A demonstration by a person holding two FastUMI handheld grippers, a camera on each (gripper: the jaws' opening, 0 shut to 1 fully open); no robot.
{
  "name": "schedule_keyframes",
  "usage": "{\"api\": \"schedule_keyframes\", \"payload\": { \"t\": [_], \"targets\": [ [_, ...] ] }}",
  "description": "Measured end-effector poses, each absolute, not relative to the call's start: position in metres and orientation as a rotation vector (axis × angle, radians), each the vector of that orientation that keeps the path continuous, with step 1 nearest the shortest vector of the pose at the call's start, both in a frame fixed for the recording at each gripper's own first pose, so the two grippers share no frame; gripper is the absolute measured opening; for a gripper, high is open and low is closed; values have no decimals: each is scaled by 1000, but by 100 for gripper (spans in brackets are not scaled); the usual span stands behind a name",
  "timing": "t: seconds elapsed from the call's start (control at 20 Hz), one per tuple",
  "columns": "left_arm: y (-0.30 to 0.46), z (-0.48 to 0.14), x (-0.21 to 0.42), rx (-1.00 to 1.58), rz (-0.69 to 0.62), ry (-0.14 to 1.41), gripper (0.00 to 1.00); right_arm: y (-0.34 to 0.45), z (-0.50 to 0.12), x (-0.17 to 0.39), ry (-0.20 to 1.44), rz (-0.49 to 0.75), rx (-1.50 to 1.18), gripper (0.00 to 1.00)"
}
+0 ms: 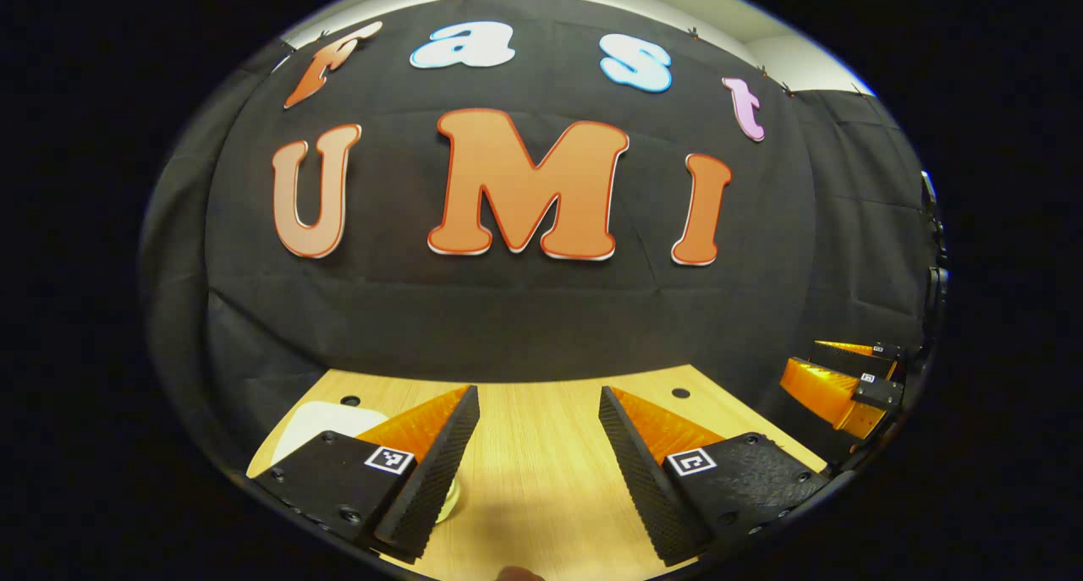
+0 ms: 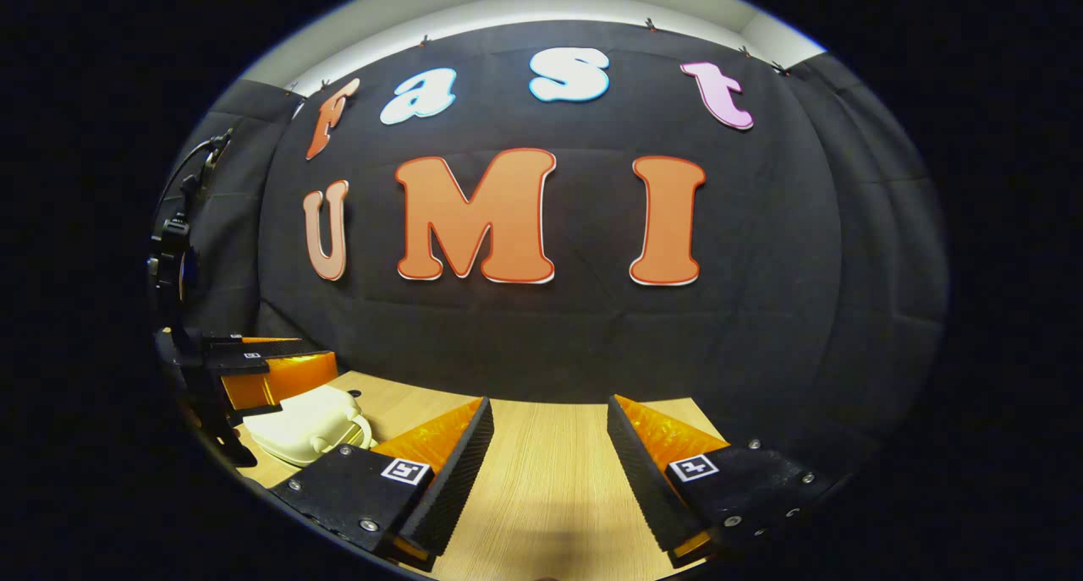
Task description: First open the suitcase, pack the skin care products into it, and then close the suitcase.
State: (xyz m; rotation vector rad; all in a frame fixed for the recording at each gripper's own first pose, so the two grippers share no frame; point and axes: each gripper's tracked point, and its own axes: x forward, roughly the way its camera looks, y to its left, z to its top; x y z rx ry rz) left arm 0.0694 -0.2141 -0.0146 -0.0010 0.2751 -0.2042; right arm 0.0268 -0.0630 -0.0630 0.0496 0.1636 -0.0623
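— Across the lower part of both views, what is laid out?

— Pale wood-grain laminate is seen: a worktop (image 1: pixel 541 446), smooth, with small dark round holes near its far edge. Black cloth is hung behind it as the booth's wall (image 1: pixel 525 310), creased in soft folds.

— Where is the suitcase found?

— At the left side of the worktop, in the right gripper view: a small cream suitcase (image 2: pixel 305 424), hard-shelled with rounded corners and a looped handle on the side turned toward the camera. It is lying flat and closed; its long axis cannot be told with confidence. In the left gripper view a pale rounded corner of it (image 1: pixel 326 420) is glimpsed behind the left finger.

— And the tongs?

— The left tongs (image 1: pixel 539 471) are held wide apart, nothing between the ribbed wedge-shaped fingers. The right tongs (image 2: pixel 550 479) are likewise spread wide and empty, above bare worktop, well apart from the suitcase.
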Motion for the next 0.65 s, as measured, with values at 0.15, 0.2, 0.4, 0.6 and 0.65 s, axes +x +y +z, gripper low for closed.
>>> {"api": "schedule_keyframes", "payload": {
  "t": [0.15,0.2,0.4,0.6,0.65],
  "targets": [
    [-228,-4,56,-1,-190,218,93,-62,-55,23,129,-53,29,88],
    [-233,-3,54,-14,-188,203,93,-61,-53,20,119,-50,27,88],
    [-241,2,42,-16,-173,140,93,-59,-51,14,93,-47,10,88],
    [-244,-14,35,-1,-168,144,92,-61,-53,10,77,-65,6,88],
    [-243,-14,32,-5,-169,133,92,-61,-54,8,78,-67,-1,88]
  ]
}}
